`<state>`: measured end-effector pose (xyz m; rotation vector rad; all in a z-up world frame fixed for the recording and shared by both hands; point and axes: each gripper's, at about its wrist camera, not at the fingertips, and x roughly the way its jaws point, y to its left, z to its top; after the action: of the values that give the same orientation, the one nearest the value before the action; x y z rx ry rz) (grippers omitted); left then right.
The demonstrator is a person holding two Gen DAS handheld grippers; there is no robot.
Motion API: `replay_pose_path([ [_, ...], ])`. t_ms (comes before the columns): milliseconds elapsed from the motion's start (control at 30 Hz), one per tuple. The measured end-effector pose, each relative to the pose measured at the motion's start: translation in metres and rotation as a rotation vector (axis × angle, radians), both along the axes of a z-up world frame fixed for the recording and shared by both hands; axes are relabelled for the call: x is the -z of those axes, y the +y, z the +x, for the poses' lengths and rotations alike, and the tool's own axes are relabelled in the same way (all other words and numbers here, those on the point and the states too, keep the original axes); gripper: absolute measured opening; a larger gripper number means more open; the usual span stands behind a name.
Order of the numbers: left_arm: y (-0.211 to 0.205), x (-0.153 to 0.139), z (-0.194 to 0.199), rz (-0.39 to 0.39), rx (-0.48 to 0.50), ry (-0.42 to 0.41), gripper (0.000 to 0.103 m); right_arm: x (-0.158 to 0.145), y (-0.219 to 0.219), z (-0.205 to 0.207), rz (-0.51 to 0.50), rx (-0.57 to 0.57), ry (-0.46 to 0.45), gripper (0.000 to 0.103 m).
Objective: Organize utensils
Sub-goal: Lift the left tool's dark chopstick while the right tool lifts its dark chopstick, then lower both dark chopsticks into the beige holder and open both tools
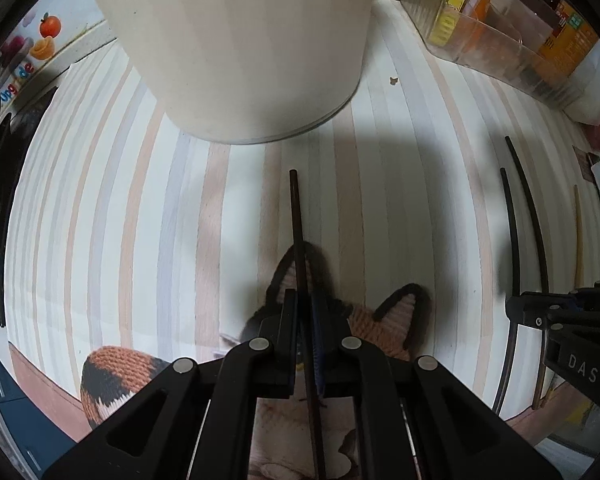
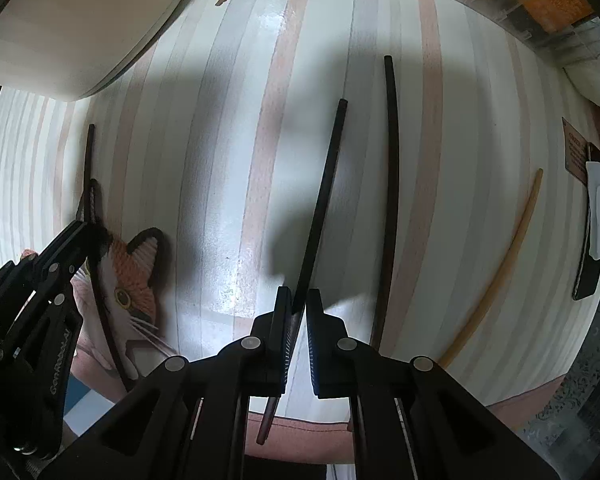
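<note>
Chopsticks lie scattered on the striped tablecloth (image 2: 228, 128), and I have one in each of my grippers. My left gripper (image 1: 305, 316) is clamped on a dark chopstick (image 1: 297, 224), which runs straight forward between the jaws, its tip pointing at the base of the big cream-coloured container (image 1: 240, 40). Under this gripper sits a crocheted cat (image 1: 396, 312), orange, black and pink, at the near edge of the table.

My right gripper (image 2: 299, 312) has a second dark chopstick (image 2: 324, 200) passing between its jaws; the stick touches the left pad, but a gap shows on the right, so the jaws are not fully shut on it. It slants up off the cloth, casting a shadow. Just to its right a third dark chopstick (image 2: 392, 168) lies flat on the cloth, and further right a pale wooden chopstick (image 2: 500, 272) lies alone. A clear plastic bin (image 1: 496, 40) of packets stands at the far right edge.
</note>
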<state>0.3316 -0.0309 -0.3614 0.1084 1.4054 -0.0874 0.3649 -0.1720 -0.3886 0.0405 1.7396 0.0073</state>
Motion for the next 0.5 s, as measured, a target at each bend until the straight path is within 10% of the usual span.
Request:
replay_pose_path([
  [500, 0.024, -0.086, -0.025, -0.118, -0.047, -0.181, 0.003, -0.075, -0.016, -0.042, 0.113, 0.099, -0.361, 0.005],
])
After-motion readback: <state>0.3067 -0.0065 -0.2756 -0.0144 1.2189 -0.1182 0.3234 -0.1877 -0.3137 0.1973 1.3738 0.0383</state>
